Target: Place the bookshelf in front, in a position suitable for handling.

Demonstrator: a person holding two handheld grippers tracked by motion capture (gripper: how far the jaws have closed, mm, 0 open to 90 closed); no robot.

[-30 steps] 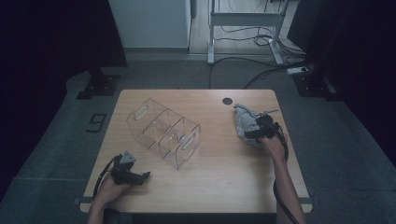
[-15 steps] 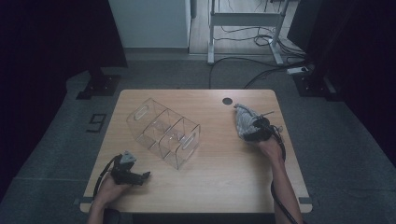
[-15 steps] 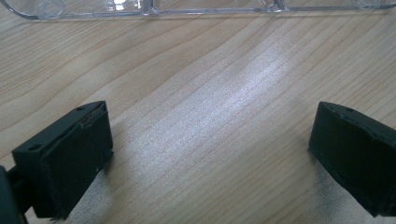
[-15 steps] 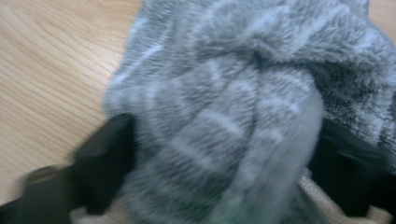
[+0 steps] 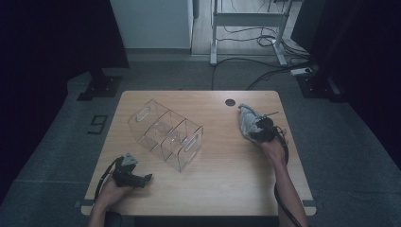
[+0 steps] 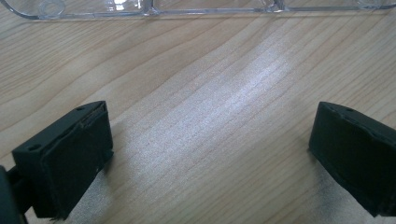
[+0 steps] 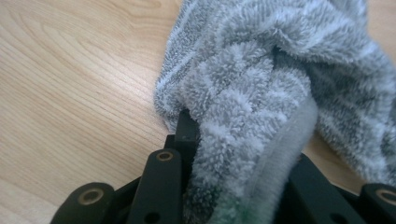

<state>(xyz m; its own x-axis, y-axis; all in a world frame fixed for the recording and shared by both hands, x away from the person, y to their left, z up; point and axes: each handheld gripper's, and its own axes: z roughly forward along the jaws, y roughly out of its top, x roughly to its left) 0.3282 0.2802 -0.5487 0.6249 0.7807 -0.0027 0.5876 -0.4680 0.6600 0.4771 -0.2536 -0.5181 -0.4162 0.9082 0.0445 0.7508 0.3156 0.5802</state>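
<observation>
Grey fluffy towel (image 5: 247, 121) bunched at the bench's (image 5: 236, 179) right far side, long axis running away from the person, right tongs (image 5: 257, 134) just closed, pinching its near end, left tongs (image 5: 147, 178) wide open, holding nothing, near clear organizer (image 5: 165, 133).

High overhead view forward-down; two close tong-mounted views, shared table (image 5: 227, 179).

Dim room, lit bench
High view dark at its edges; soft glare streaks the bench (image 6: 224, 107); close towel (image 7: 261, 93) slightly blurred.
</observation>
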